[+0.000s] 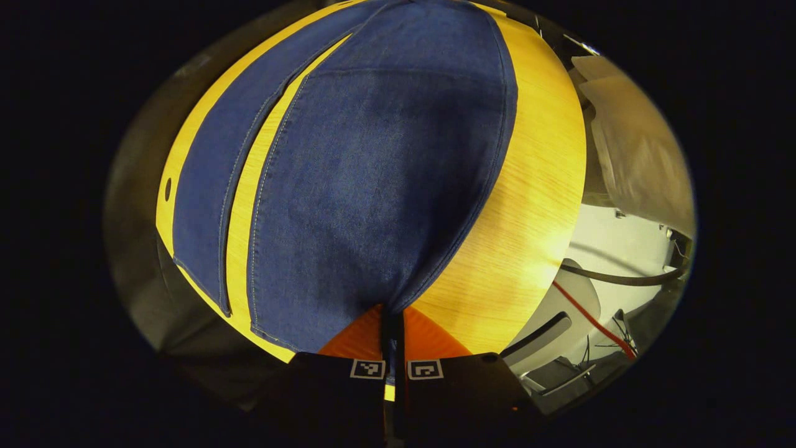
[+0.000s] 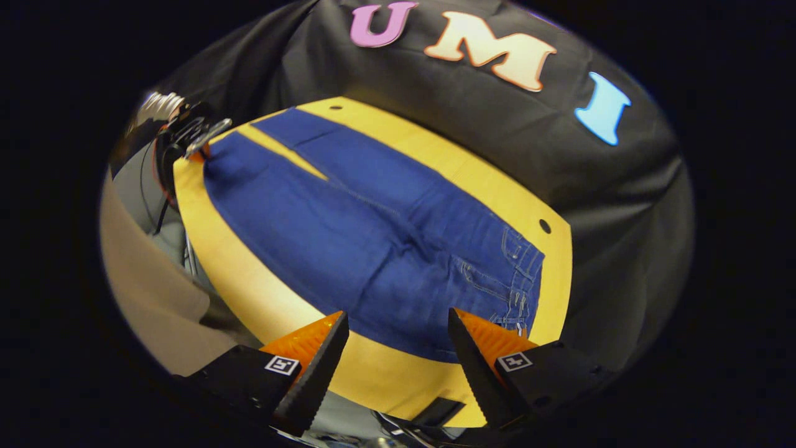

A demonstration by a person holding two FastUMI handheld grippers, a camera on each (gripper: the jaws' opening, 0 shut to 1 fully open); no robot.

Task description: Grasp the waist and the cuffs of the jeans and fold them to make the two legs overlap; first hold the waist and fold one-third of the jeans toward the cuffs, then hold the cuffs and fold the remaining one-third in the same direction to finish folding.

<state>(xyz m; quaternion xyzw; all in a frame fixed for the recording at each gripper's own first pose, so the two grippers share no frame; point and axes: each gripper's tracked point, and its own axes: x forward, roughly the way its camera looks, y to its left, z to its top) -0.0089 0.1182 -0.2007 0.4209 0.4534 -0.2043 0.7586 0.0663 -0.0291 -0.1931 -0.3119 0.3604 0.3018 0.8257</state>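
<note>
Left gripper point(image 1: 393, 314) pinches the jeans' point(image 1: 373, 186) cuff, its contact hidden at lower centre; right gripper point(image 2: 398, 330) gapes empty above the waist point(image 2: 519, 280).

Table point(image 2: 398, 367): yellow wood-grain top, small dark holes near its edges, set against the booth's black cloth wall. On it: one pair of blue jeans point(image 2: 373, 236), spread flat, legs apart with a strip of tabletop showing between them, waist near one end.
</note>
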